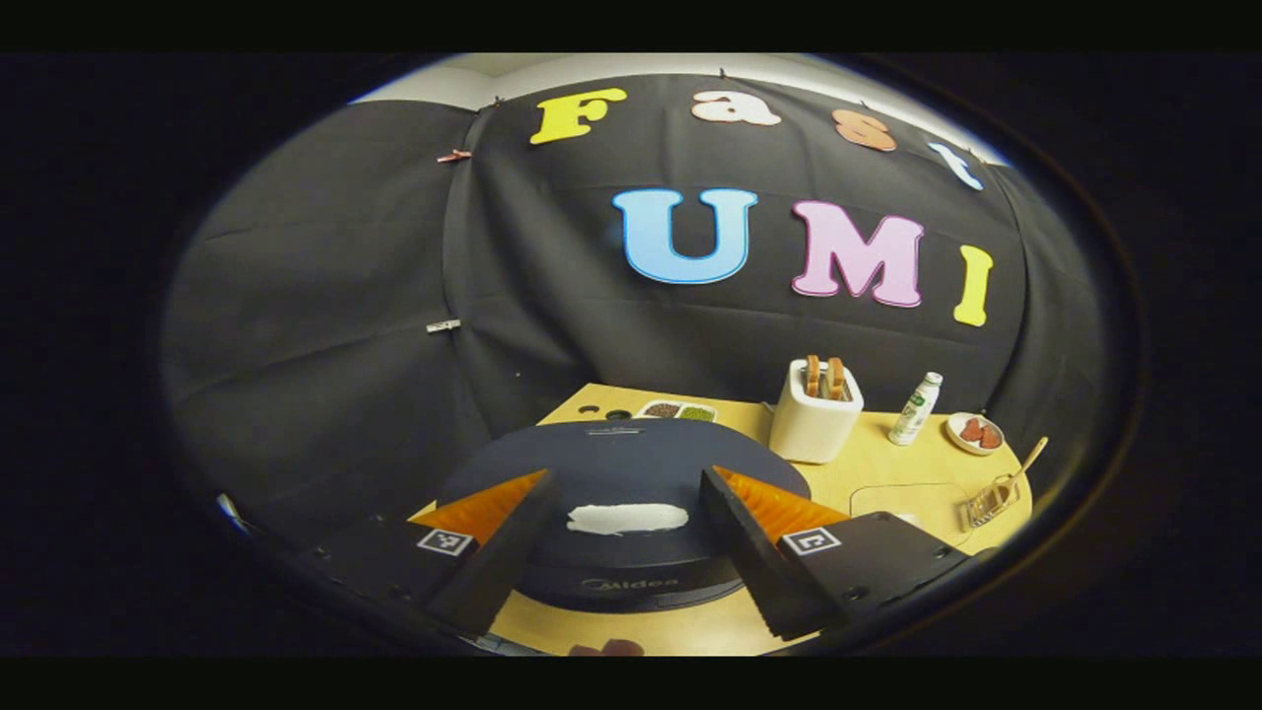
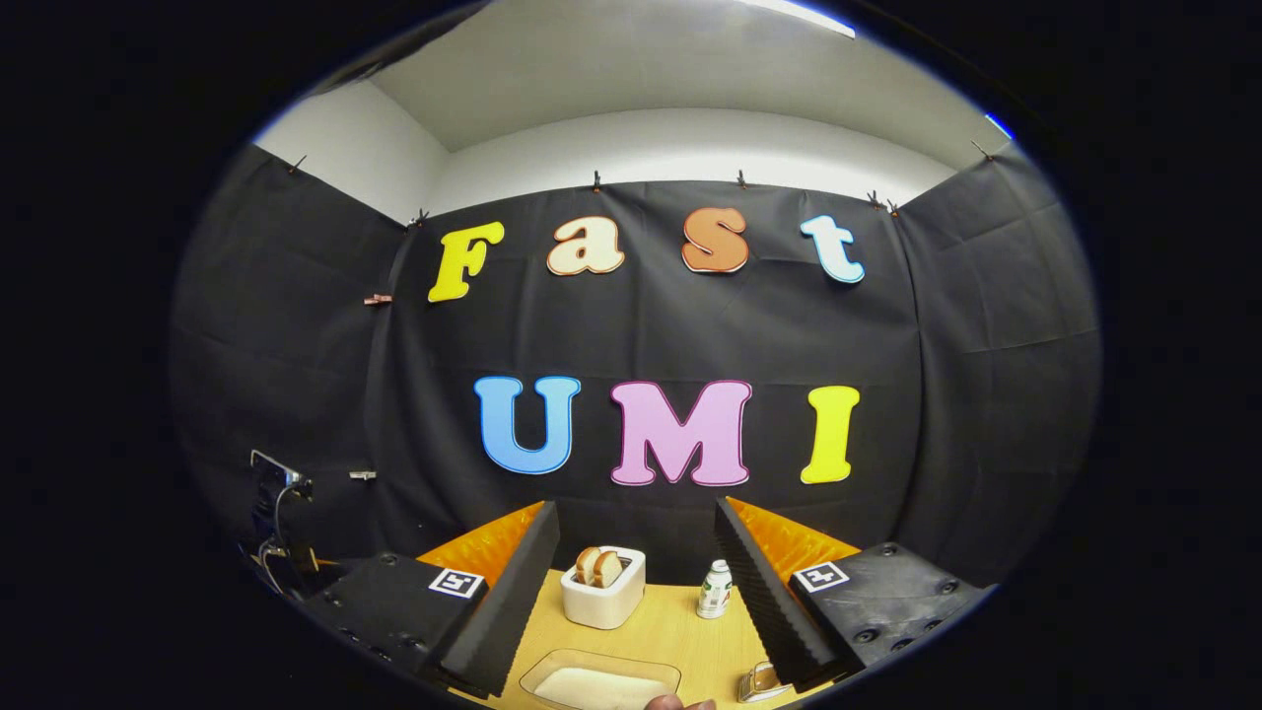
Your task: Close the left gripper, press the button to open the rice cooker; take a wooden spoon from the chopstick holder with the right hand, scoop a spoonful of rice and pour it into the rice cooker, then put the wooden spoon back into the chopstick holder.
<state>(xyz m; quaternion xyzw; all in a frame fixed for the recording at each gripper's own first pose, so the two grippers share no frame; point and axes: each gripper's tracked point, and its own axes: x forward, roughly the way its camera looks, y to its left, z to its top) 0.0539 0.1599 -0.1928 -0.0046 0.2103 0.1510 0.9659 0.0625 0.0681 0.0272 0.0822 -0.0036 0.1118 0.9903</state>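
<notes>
The left claw (image 1: 626, 537) is released, its fingers spread above the closed rice cooker (image 1: 621, 473) at lower centre. The wooden spoon (image 1: 1025, 461) stands in the chopstick holder (image 1: 989, 501) at lower right of the bench (image 1: 887, 463). The right claw (image 2: 636, 592) gapes wide over the rice tray (image 2: 601, 682).

Both claws (image 1: 626, 537) (image 2: 636, 582) wide apart

The brand name "Midea" stands on the front of the dark rice cooker (image 1: 631, 503).
</notes>
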